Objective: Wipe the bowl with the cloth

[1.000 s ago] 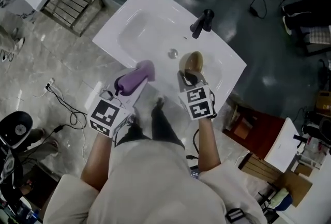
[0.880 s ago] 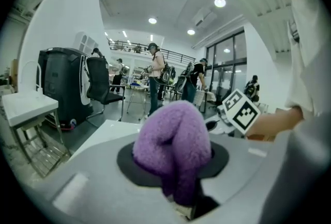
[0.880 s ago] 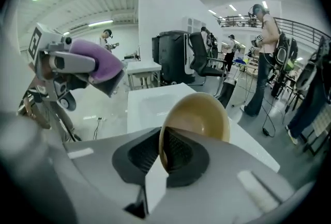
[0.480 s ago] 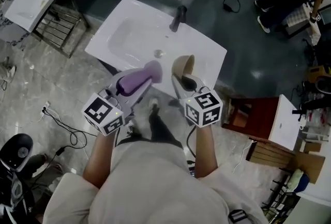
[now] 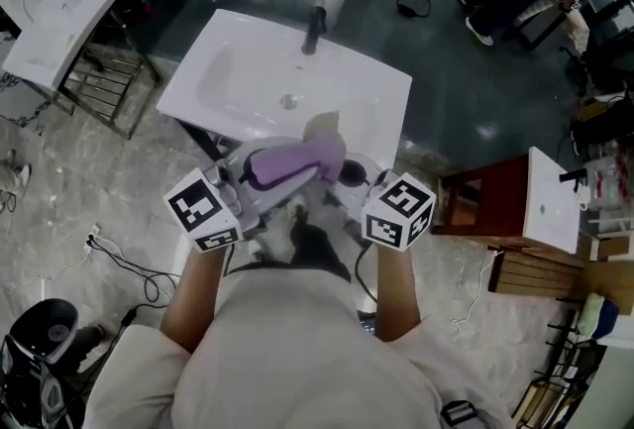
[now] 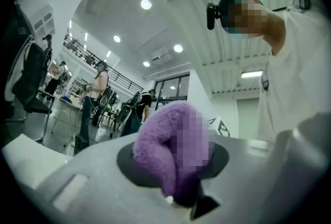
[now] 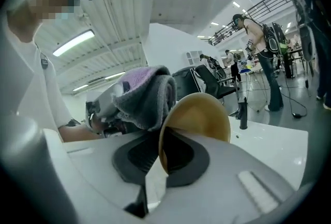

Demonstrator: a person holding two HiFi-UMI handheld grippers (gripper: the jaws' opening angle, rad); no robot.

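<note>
Left claw (image 6: pixel 175 168) clenched on the cloth (image 6: pixel 165 135) and right claw (image 7: pixel 161 158) clamped on the bowl (image 7: pixel 199 114) rim meet over the sink's (image 5: pixel 248 70) near edge, so the wiping itself looks barely begun, nearly all left

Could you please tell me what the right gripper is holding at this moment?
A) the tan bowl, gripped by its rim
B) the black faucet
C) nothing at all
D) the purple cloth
A: in the right gripper view, the right gripper is shut on the rim of the tan bowl, while the purple cloth is clamped in the left gripper.
</note>
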